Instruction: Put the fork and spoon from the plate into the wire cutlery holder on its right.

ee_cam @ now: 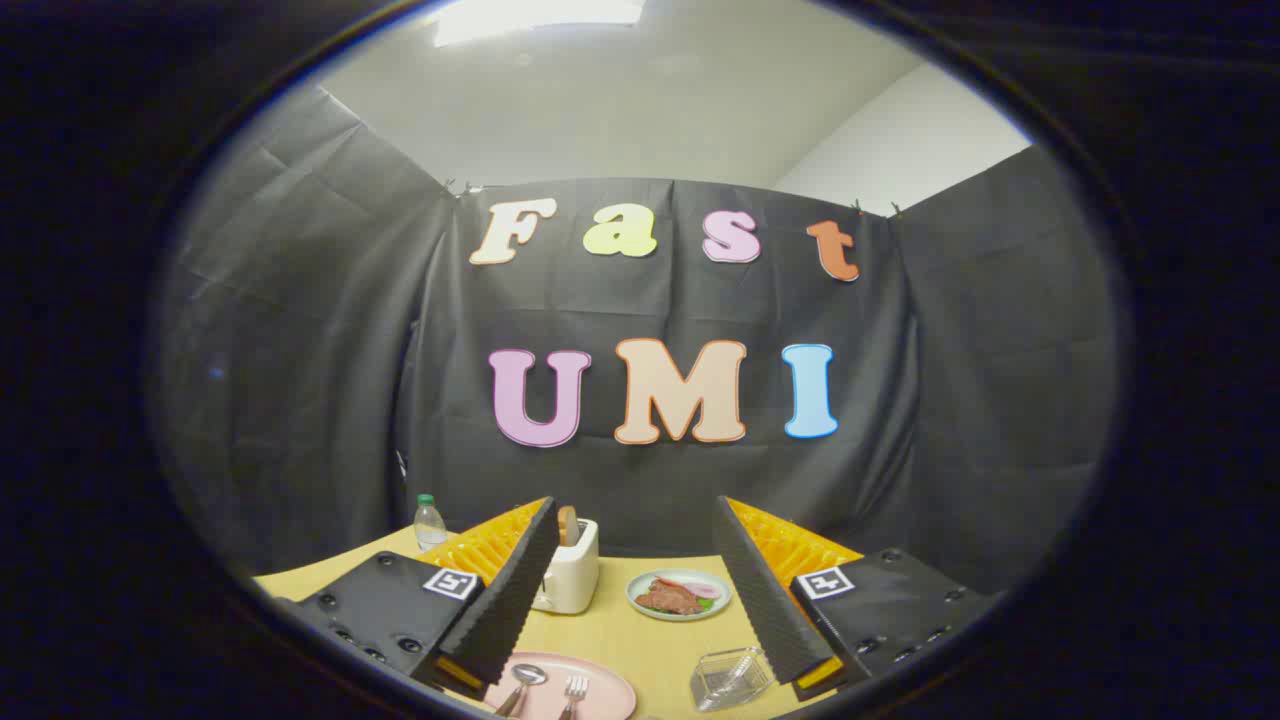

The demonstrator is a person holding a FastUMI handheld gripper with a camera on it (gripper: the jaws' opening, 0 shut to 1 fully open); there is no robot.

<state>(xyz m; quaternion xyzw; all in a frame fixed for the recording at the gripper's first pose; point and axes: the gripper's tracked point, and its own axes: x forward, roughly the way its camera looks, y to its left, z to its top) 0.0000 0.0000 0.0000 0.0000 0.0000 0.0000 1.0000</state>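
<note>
Taking the pink plate (565, 690) as the landmark and going from left to right: a small clear bottle with a green cap (429, 522) stands far behind the plate and to its left, near the black cloth wall at the back of the yellow desk (620, 630). Closer, behind the plate and slightly left of its middle, sits a white toaster (570, 575) with a slice of bread (567, 524) standing up out of its slot; the left finger partly covers its near side. On the plate itself the spoon (522, 684) lies on the left with its bowl pointing away, and the fork (573, 692) lies just beside it on the right, tines pointing away as well; the two run roughly parallel and seem not to touch. Behind the plate and to its right is a pale round dish (679, 594) holding reddish slices of meat and a bit of green. Right of the plate, near it but apart, stands the wire cutlery holder (730, 678), just inside the right finger, whose tip overlaps its far corner. The gripper (640, 665) is held above the desk with its fingers spread wide apart, gripping nothing; plate, toaster and dish all show in the gap between them.
</note>
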